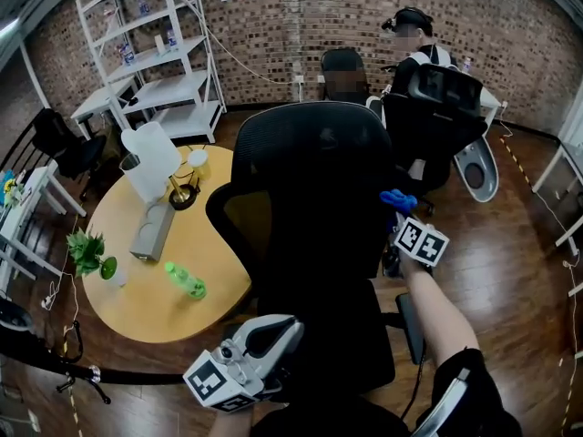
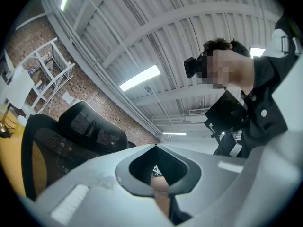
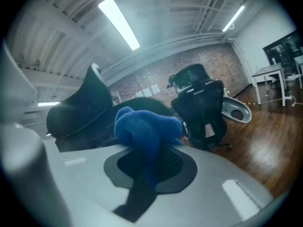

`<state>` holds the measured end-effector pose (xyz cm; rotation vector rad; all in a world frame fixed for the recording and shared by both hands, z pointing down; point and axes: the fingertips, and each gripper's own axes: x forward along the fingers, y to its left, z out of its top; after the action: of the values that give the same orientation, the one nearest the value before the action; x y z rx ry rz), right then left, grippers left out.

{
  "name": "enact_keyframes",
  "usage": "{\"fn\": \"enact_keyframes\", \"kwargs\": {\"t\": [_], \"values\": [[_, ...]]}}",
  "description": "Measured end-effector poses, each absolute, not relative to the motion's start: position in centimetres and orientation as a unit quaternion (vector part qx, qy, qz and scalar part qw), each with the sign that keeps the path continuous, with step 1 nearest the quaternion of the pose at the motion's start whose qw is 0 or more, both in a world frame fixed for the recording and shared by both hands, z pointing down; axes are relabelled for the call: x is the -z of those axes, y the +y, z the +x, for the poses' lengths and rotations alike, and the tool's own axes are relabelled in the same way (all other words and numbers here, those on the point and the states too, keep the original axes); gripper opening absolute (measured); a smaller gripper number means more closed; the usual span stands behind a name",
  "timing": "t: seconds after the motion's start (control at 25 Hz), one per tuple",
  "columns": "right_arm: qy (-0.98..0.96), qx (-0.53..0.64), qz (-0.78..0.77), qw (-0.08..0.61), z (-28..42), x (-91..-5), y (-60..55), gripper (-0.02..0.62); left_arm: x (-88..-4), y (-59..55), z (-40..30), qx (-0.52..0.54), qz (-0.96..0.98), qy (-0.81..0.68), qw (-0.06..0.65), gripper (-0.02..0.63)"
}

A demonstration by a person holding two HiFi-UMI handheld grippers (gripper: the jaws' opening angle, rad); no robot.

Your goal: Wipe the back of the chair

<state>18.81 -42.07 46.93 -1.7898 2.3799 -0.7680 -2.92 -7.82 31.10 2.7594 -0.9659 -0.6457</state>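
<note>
Cloth pinched in right claw at chair back.

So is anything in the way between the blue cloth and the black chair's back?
Nothing visible. The right gripper holds the fluffy blue cloth at the right edge of the black mesh chair back, with nothing between them.

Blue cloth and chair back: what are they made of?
Blue cloth: likely microfibre or terry, matte; fuzzy nap shows. Chair back: black woven mesh, matte; the yellow table shows through it at its left edge.
</note>
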Motion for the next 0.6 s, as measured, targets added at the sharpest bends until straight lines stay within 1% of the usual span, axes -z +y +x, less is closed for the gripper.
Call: {"fn": "enact_keyframes", "kwargs": {"t": [0.16, 0.6], "values": [[0.82, 0.251, -0.515, -0.005, 10.2, -48.3, -41.1, 0.052, -31.3, -6.8, -4.7, 0.208, 0.912, -0.348, 0.062, 0.002], [0.893, 0.233, -0.382, -0.052, -5.0, -50.0, -36.5, 0.052, -32.0, -3.2, -9.5, 0.213, 0.877, -0.429, 0.053, 0.002]]}}
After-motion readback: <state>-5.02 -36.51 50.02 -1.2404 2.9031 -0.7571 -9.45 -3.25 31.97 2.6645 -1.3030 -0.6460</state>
